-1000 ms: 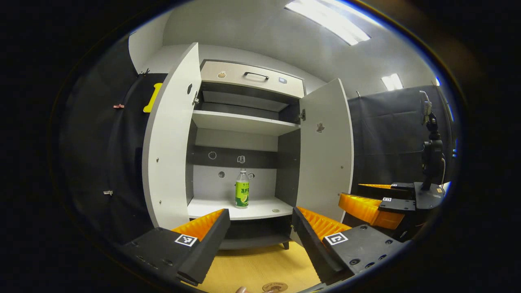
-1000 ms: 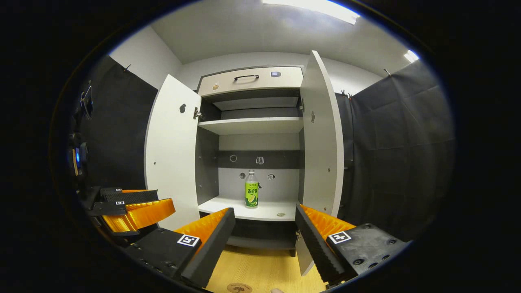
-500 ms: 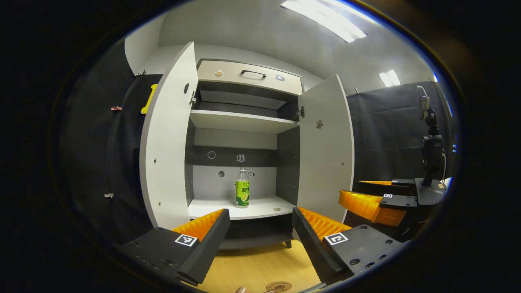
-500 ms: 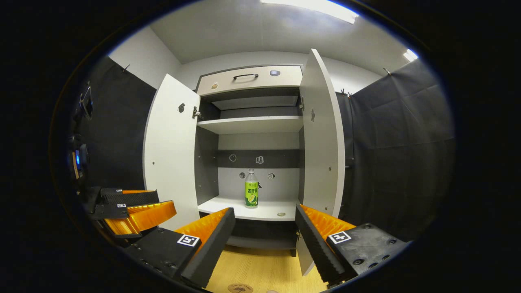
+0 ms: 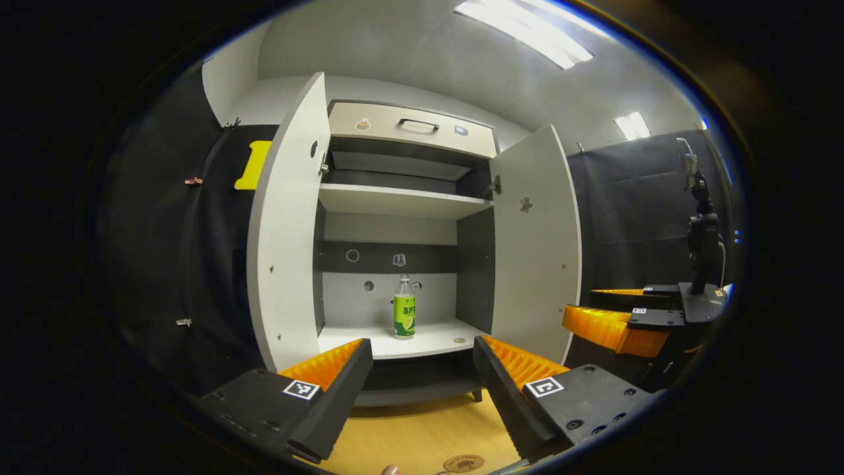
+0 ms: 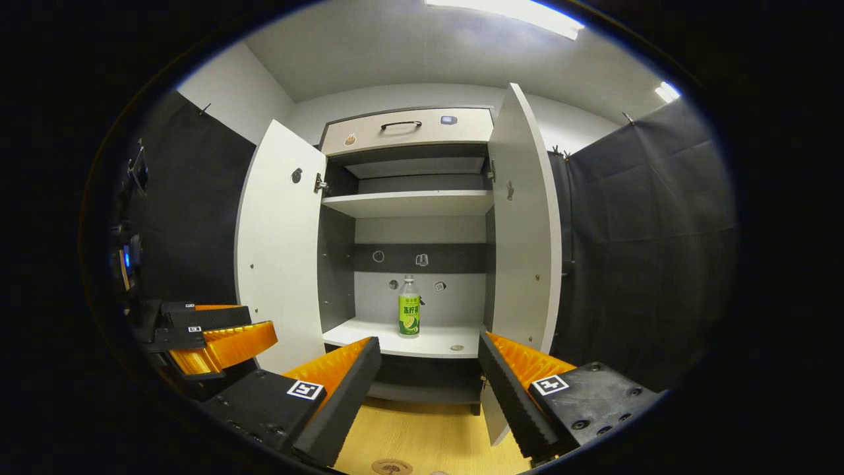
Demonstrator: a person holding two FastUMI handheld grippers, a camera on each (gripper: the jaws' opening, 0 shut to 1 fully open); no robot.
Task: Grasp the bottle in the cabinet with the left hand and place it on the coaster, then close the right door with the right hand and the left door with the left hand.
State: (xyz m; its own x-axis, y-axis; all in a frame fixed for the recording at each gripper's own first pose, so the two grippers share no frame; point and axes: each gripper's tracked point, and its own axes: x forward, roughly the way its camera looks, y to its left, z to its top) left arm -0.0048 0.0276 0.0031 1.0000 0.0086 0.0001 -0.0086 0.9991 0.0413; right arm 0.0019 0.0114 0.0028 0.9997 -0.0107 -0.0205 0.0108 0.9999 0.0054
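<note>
Nothing done yet: left door (image 5: 285,224) & right door (image 5: 535,244) both hang open, bottle (image 5: 403,316) stands upright on the cabinet's lower shelf (image 5: 369,343), straight ahead of the left gripper (image 5: 422,389) & well apart from it; coaster (image 5: 463,463) lies on the wood floor just below/near that gripper. Left gripper is level, aimed into the cabinet, fingers spread wide, holding nothing. Right gripper (image 6: 428,389), off to its right, is posed the same, spread & empty; grasp, placing, both closings all left to do.
</note>
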